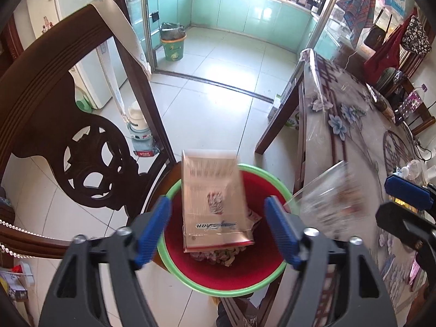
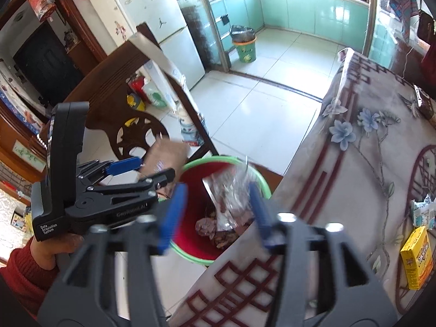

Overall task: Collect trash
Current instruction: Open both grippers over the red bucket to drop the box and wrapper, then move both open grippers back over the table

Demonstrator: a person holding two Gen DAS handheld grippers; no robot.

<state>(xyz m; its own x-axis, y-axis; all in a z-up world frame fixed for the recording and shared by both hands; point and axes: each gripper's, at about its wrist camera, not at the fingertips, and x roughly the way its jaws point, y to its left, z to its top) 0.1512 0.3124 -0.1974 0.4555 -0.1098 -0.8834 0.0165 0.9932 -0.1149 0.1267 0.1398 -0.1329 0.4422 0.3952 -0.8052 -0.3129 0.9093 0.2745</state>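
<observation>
Red inside and green at the rim, the trash bin (image 1: 231, 278) sits on the dark wooden chair (image 1: 54, 114) beside the table (image 1: 354, 141) in the left wrist view, and already holds crumpled scraps at the bottom. Between the spread blue fingers of the left gripper (image 1: 218, 231), which grips nothing, a pinkish foil packet (image 1: 215, 204) blurs over the bin mouth, apparently just let go; its long axis runs away from the camera, the printed end nearest. At the right a clear plastic wrapper (image 1: 327, 193) smears across the bin's edge near the right gripper (image 1: 403, 199). In the right wrist view that gripper's jaws also stand apart and empty, with the clear wrapper (image 2: 231, 190) between them over the bin (image 2: 196, 248), tilted with one end down towards the scraps. Judging by the yellow box (image 2: 417, 259) and a small packet (image 2: 422, 212) on the flowered tablecloth, more collecting seems left.
</observation>
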